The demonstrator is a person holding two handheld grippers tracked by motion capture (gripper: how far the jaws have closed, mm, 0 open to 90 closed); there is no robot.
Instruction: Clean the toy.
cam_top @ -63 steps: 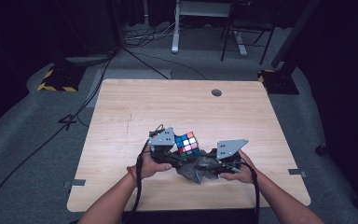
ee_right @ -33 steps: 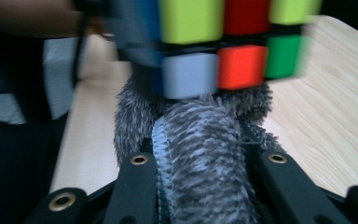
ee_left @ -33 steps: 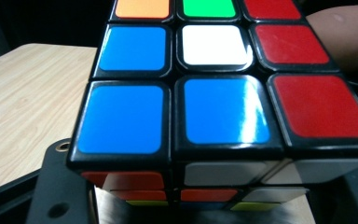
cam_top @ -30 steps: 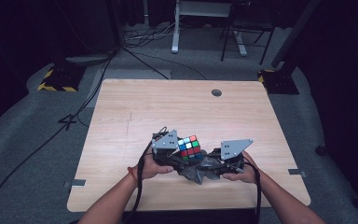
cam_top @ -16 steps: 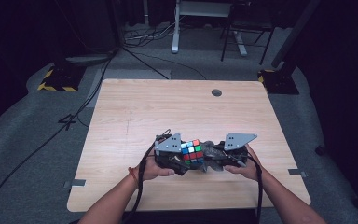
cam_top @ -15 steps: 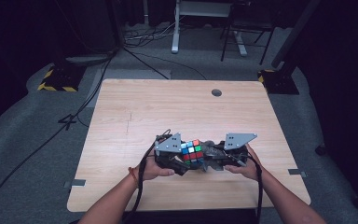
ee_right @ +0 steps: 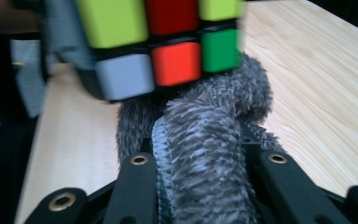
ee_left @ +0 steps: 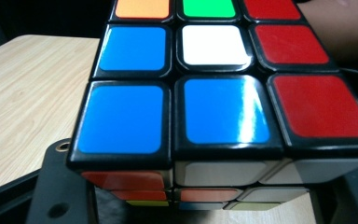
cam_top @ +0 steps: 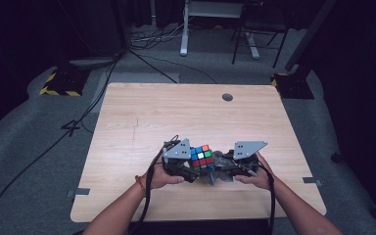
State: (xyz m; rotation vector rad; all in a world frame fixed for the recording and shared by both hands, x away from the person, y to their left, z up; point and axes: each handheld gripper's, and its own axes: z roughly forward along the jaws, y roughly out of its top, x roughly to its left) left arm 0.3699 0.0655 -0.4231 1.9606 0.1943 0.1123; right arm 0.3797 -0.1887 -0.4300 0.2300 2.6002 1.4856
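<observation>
High view: cube [cam_top: 202,156] held up near the table's [cam_top: 176,112] near edge, between left gripper [cam_top: 188,166] and right gripper [cam_top: 221,169]. Grey cloth [cam_top: 219,166] bunched just right of and below cube, touching it. Hands on both gripper bodies, forearms in from bottom. Grey plates on top of each gripper, either side of cube.

Left gripper view: cube [ee_left: 219,102] close up, clamped between the black jaws, part-open stance set by cube width. One jaw visible lower left against cube's bottom corner. Top face: blue, white, red, orange, green stickers. Table [ee_left: 23,93] behind at left.

Right gripper view: jaws pinched on cloth [ee_right: 205,158], fuzzy grey fold standing between the two black jaws, pressed from both sides. Cloth top touching underside of cube [ee_right: 163,42]; blurred. Table [ee_right: 317,84] at right.
</observation>
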